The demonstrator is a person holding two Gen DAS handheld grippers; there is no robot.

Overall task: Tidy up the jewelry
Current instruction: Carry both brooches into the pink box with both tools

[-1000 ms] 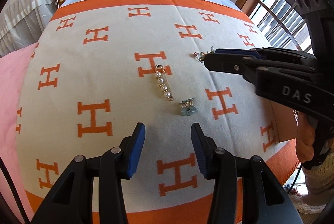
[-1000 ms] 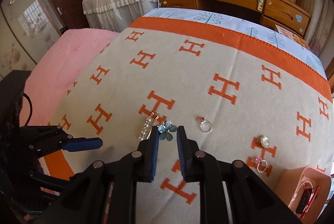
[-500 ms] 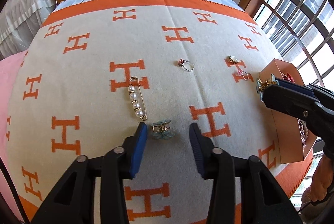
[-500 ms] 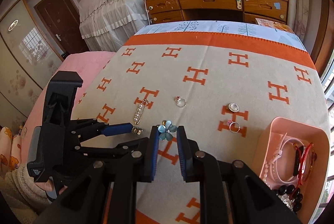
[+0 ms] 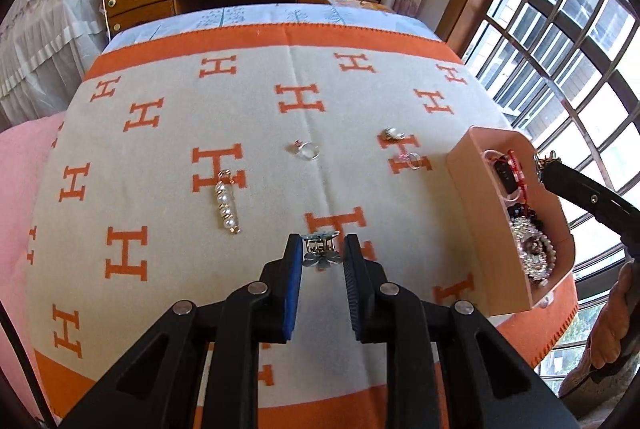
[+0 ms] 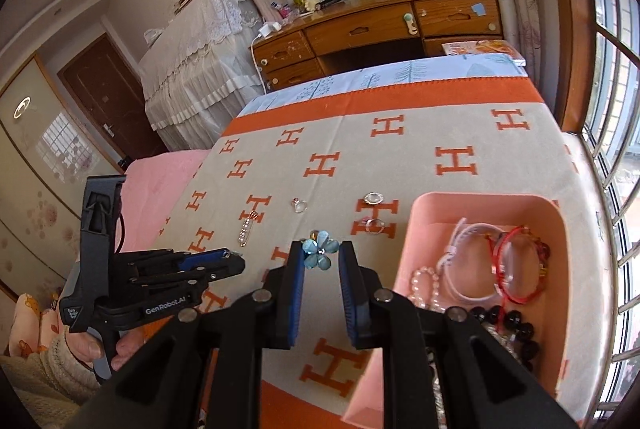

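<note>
Jaws closing, left gripper [image 5: 321, 256] grips flower clip [image 5: 320, 253], petals toward camera.

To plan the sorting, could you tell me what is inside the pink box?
The pink box holds a white bracelet, a red bracelet and black beads; the right gripper covers its near corner.

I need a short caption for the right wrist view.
Right gripper carries a blue flower clip beside the pink tray of bracelets.
</note>
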